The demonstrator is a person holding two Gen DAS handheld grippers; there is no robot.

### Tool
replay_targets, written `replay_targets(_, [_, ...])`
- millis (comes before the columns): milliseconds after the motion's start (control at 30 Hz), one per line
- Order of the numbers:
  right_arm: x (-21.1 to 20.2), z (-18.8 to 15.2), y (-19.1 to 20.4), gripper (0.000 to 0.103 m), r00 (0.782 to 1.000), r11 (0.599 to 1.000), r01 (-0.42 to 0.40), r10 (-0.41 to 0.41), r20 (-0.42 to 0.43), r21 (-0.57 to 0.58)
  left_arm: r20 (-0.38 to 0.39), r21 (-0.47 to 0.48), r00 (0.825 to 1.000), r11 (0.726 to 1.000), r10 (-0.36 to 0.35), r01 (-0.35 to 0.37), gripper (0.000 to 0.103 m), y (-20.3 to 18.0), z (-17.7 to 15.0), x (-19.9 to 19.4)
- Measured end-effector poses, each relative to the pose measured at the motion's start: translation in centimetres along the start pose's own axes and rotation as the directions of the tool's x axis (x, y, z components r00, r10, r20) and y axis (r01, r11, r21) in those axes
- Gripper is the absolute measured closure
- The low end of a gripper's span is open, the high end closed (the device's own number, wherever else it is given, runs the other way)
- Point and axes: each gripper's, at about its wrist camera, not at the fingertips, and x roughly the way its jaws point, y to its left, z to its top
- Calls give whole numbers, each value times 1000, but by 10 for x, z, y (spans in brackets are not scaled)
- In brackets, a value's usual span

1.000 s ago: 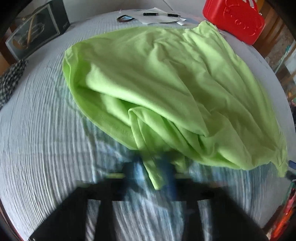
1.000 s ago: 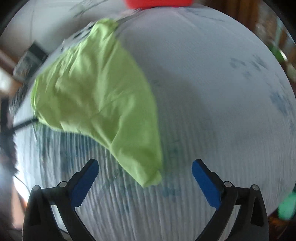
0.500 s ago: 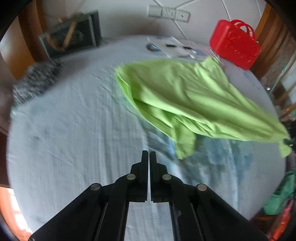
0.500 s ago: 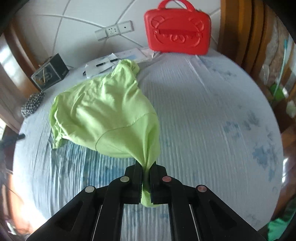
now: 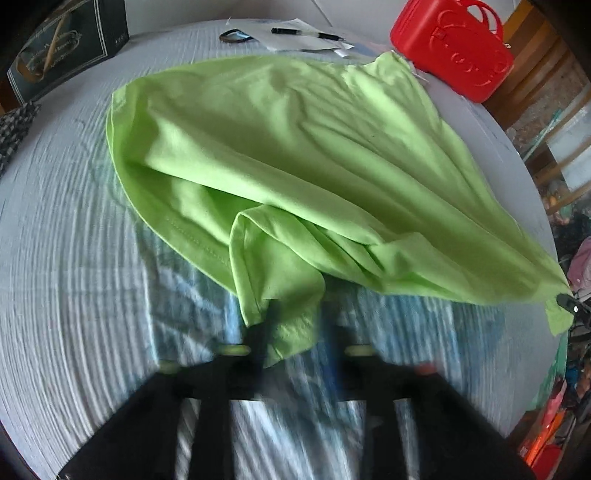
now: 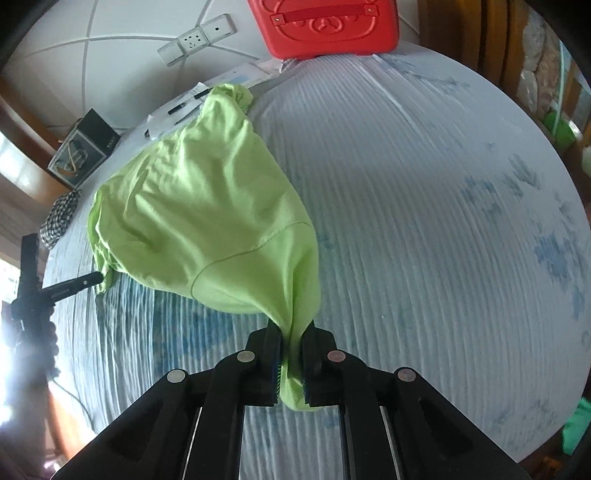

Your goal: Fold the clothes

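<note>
A lime-green shirt (image 5: pixel 295 147) lies bunched on the pale blue bedcover (image 5: pixel 74 258). My left gripper (image 5: pixel 299 317) is blurred low in the left wrist view. Its jaws are opening, and a folded flap of the shirt lies between the parted fingers. The right wrist view shows the same shirt (image 6: pixel 192 206) drawn into a cone toward my right gripper (image 6: pixel 291 350). The jaws there are opening a touch, but the pads still pinch the fabric's corner, lifted a little off the cover. One tip of my left gripper (image 6: pixel 94 278) meets the shirt's far-left edge.
A red plastic case (image 5: pixel 454 55) stands at the back right by the wall. Papers with pens (image 5: pixel 303 35) and a dark box (image 5: pixel 66 48) lie along the back. A checked cloth (image 5: pixel 14 133) sits at the left edge. Wooden bed framing borders the right side.
The left gripper, shut and empty half a second ago, has dropped onto the shirt flap with its jaws parted. The right gripper went from wide open to shut on the corner and raised it.
</note>
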Motion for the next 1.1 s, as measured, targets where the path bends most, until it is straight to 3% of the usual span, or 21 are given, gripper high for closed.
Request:
replay_targets(33, [1,0,-1,94,1000,1000,-1,1,-2,1,5,-1,1000,1000,2,-2,24,1,1,2])
replay_targets(67, [2,0,-1,93,1000,1000,-2,2,-4,2,8,0,1000,1000,17,-17,20,1,1,3])
replay_targets(333, [11,-4,-4,93,1000,1000,-8,9,-23,13,12,41,983,982,182,-182,17,-5,-1,20])
replay_targets(400, [14,-7,-5,93,1000,1000,-5,6,-31,15,4,50,981,979,195,-195,17,-6,0,22])
replay_targets(433, [16,-8,-6,93,999,1000,-5,5,-35,17,-2,50,981,980,192,-192,21,-6,2,23])
replay_targets(500, [20,-9,-8,93,999,1000,-2,3,-44,19,14,57,983,981,184,-185,56,-7,2,17])
replay_targets(533, [22,-10,-7,93,999,1000,2,-1,-46,14,13,62,983,981,185,-185,89,-7,2,15])
replay_targets(567, [23,-11,-7,93,999,1000,7,-6,-48,9,17,69,979,976,204,-205,93,-8,3,12])
replay_targets(700, [24,-11,-1,94,999,999,35,-36,-38,-18,54,103,966,961,252,-257,95,-5,3,-10])
replay_targets(867, [-12,-8,6,96,999,999,24,-22,46,-44,185,104,913,916,364,-387,95,21,-19,-88])
replay_targets(933, [-31,-12,13,96,998,997,7,-2,70,-73,197,105,903,907,383,-408,95,36,-38,-109])
replay_targets(1000, [-41,-19,21,96,998,994,-3,9,57,-109,195,116,896,898,399,-425,95,51,-54,-121])
replay_targets(1100, [-33,-35,29,96,999,986,7,-13,-34,-167,152,132,895,889,420,-439,95,59,-89,-118])
